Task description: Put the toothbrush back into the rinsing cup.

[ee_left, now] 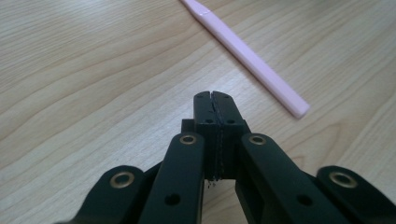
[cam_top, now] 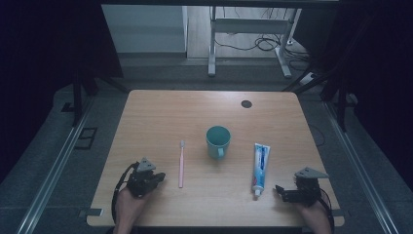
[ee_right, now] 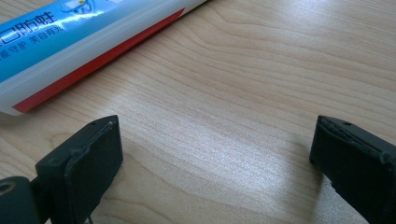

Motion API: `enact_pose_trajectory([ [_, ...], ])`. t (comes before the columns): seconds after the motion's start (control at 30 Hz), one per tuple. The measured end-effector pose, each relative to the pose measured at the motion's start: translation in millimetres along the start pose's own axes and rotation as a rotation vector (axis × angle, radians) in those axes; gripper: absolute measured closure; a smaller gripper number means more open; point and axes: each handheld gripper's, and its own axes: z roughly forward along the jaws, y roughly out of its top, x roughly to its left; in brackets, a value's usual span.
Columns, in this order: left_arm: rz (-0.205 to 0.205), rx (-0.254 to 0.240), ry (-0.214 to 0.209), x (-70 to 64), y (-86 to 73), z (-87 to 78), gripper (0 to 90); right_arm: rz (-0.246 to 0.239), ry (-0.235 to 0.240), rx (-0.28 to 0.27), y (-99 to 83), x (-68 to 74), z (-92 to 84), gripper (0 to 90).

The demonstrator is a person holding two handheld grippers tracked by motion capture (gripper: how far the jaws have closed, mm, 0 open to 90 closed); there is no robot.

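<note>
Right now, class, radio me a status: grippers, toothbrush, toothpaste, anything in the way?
Left gripper shut, empty, beside the pink toothbrush. Right gripper open, empty, near the toothpaste tube. Teal cup upright between them; nothing blocking either.

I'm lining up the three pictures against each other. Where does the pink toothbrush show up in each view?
High view: the pink toothbrush lies lengthwise left of the teal cup, just right of the left gripper.
Left gripper view: the toothbrush handle runs from top centre to mid right, beyond the shut jaws.
Right gripper view: I can't find it here; the toothpaste tube lies at upper left.
Shared landmark: the wooden table.
</note>
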Motion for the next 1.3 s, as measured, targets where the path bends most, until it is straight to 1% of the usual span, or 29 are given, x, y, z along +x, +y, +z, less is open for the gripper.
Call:
enact_pose_trajectory([
  [0.2, 0.027, 0.014, -0.004, -4.4, 6.9, 3.4, 89.4, 0.000, 0.000, 0.000, 0.0, 0.0, 0.0, 2.0],
  [0.27, 0.045, 0.016, -0.006, -5.5, 10.3, 4.4, 89.4, 0.001, 0.000, 0.001, 0.0, 0.1, -0.1, 2.0],
  [0.43, 0.058, 0.017, -0.020, -9.5, 19.4, 8.2, 88.6, 0.001, 0.000, 0.001, 0.0, 0.1, -0.1, 2.0],
  [0.6, 0.069, 0.027, -0.046, -14.9, 30.3, 15.8, 87.9, 0.002, 0.000, 0.001, 0.0, 0.1, -0.1, 2.0],
  [0.9, 0.087, 0.040, -0.089, -25.4, 47.1, 34.3, 88.1, 0.002, 0.000, 0.001, 0.0, 0.1, -0.1, 2.0],
  [1.07, 0.094, 0.061, -0.100, -31.6, 51.7, 46.4, 88.0, 0.002, 0.000, 0.001, 0.0, 0.1, -0.1, 2.0],
  [1.13, 0.091, 0.067, -0.100, -33.0, 51.8, 50.4, 88.1, 0.002, 0.000, 0.001, 0.0, 0.1, -0.1, 2.0],
  [1.23, 0.092, 0.079, -0.095, -33.2, 50.5, 53.4, 88.1, 0.002, 0.000, 0.001, 0.0, 0.1, -0.1, 2.0],
  [1.27, 0.087, 0.083, -0.091, -33.1, 49.6, 53.6, 88.0, 0.002, 0.000, 0.001, 0.0, 0.1, -0.1, 2.0],
  [1.3, 0.086, 0.080, -0.091, -32.2, 49.0, 53.5, 88.0, 0.002, 0.000, 0.001, 0.0, 0.1, -0.1, 2.0],
])
